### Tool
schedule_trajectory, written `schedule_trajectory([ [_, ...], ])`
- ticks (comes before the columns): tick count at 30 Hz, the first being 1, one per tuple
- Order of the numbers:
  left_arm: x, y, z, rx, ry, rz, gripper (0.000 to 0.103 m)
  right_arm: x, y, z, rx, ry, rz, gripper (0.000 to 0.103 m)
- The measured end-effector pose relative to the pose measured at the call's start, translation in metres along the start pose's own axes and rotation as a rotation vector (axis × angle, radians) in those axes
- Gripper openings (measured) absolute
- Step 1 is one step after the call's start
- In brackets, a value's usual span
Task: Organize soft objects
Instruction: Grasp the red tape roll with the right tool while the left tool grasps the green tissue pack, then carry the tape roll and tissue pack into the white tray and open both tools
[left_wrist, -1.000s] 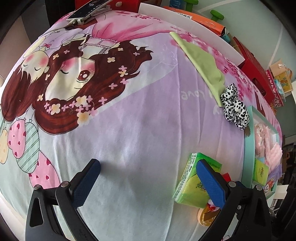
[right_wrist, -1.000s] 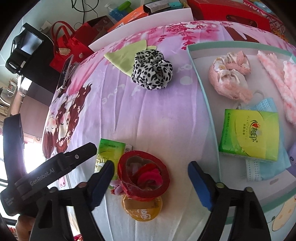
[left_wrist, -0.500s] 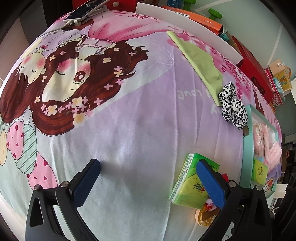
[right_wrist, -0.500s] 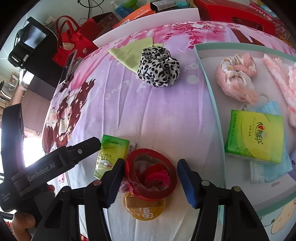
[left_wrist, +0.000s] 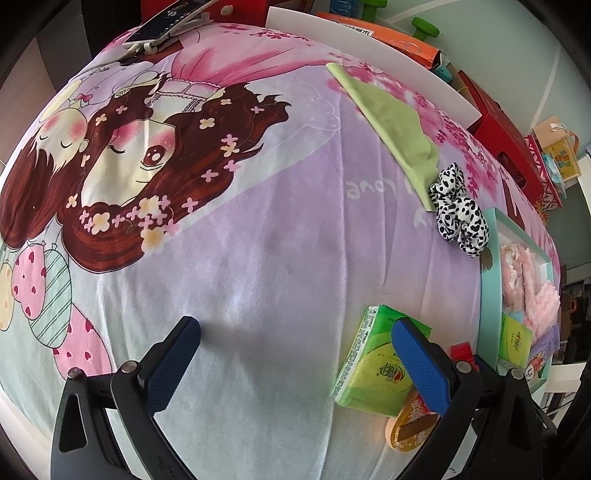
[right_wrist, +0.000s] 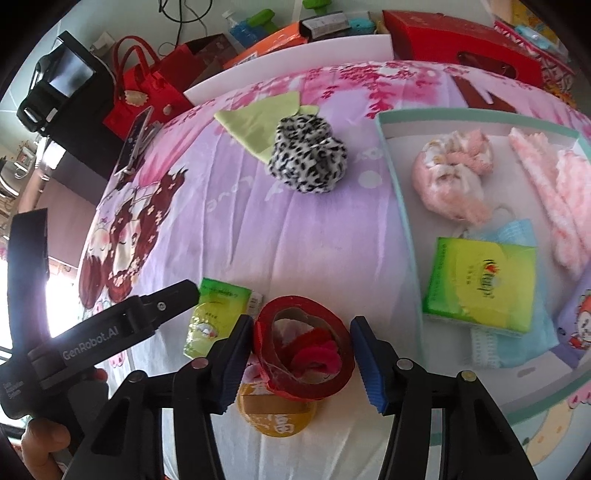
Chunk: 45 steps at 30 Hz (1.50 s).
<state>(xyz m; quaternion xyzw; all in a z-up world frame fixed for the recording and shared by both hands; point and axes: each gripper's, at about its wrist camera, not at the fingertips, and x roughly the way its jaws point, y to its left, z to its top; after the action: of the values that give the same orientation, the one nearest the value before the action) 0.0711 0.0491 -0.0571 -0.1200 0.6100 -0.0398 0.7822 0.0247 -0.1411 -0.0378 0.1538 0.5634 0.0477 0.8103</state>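
From my right wrist view, the right gripper (right_wrist: 301, 363) has its jaws half closed around a red tape roll (right_wrist: 304, 347), and they have just been closing in on it. The left pad touches the roll's rim at 9 o'clock; the right pad sits just beside it at 3 o'clock, and I cannot tell whether it presses yet. A red hair tie (right_wrist: 317, 354) lies inside the roll, and a yellow round lid (right_wrist: 275, 415) peeks out beneath at 6 o'clock. A green tissue pack (right_wrist: 214, 317) lies at 9 o'clock of the roll.

The spotted scrunchie (right_wrist: 308, 158) sits at 12 o'clock on the bedsheet (right_wrist: 314, 236), overlapping a light green cloth (right_wrist: 258, 123). At 2 o'clock the tray (right_wrist: 397, 184) holds a pink scrunchie (right_wrist: 452, 171), a second tissue pack (right_wrist: 480, 284) and a blue face mask (right_wrist: 517, 236).

My left gripper (left_wrist: 295, 354) hangs above bare sheet, jaws wide with nothing between them.
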Motion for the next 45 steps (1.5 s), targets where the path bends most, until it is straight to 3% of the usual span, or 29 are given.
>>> schedule_trajectory([
  [7,-0.001,-0.001,0.001,0.009,-0.003,-0.006,0.103,-0.020,-0.006,0.004,0.019,-0.060,0.015,0.057],
  [20,0.002,-0.027,-0.005,0.090,0.008,-0.025,0.103,-0.056,-0.024,0.007,0.032,-0.181,-0.124,0.057],
  [30,0.016,-0.062,-0.014,0.204,0.022,0.030,0.103,-0.058,-0.037,0.009,0.058,-0.184,-0.169,0.057],
  [33,0.016,-0.068,-0.015,0.232,0.016,0.039,0.093,-0.058,-0.037,0.008,0.055,-0.183,-0.169,0.057],
  [35,0.017,-0.067,-0.015,0.231,0.025,0.017,0.075,-0.058,-0.036,0.008,0.054,-0.181,-0.170,0.057],
  [37,0.018,-0.067,-0.015,0.233,0.033,0.010,0.070,-0.058,-0.036,0.008,0.054,-0.181,-0.170,0.057],
  [40,0.016,-0.068,-0.014,0.232,0.027,-0.009,0.049,-0.058,-0.036,0.008,0.054,-0.179,-0.170,0.057],
  [45,0.013,-0.066,-0.013,0.220,0.016,-0.030,0.049,-0.056,-0.036,0.008,0.054,-0.176,-0.171,0.057],
])
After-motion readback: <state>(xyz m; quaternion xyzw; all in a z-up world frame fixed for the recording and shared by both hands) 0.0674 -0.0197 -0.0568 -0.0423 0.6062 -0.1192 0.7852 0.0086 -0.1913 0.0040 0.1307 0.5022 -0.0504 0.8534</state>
